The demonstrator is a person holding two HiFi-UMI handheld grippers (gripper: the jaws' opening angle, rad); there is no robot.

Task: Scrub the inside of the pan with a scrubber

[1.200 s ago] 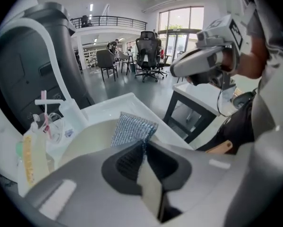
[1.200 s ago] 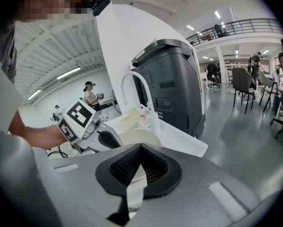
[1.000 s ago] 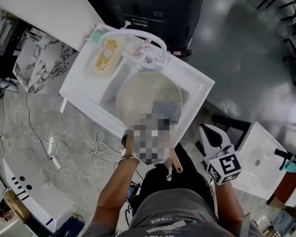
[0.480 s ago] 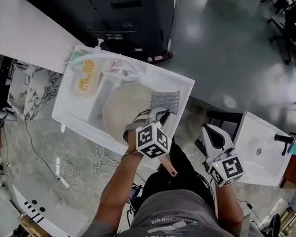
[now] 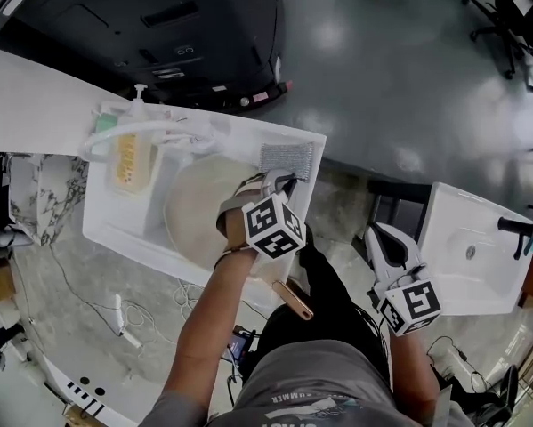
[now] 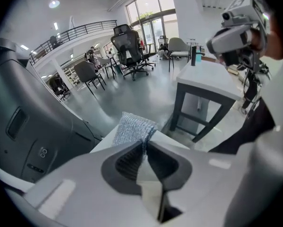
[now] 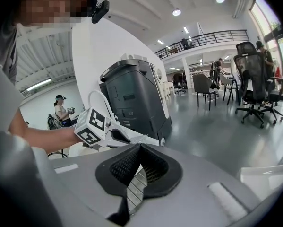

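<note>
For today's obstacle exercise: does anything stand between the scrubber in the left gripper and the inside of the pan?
Nothing visible does. The scrubber, pinched in the left gripper, is right at the rim of the pan. What shows of the pan's inside is bare, and the soap bottle lies off to the side.

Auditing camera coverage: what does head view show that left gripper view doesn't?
Head view only: the pan sitting in the white sink, its copper handle, the soap bottle, and the right tool held off to the side, away from the sink.
Left gripper view only: the jaws of the left tool pinched shut on the edge of the scrubber, with office chairs and a table behind.
Both: the left tool, the scrubber and the dark machine beyond the sink.
</note>
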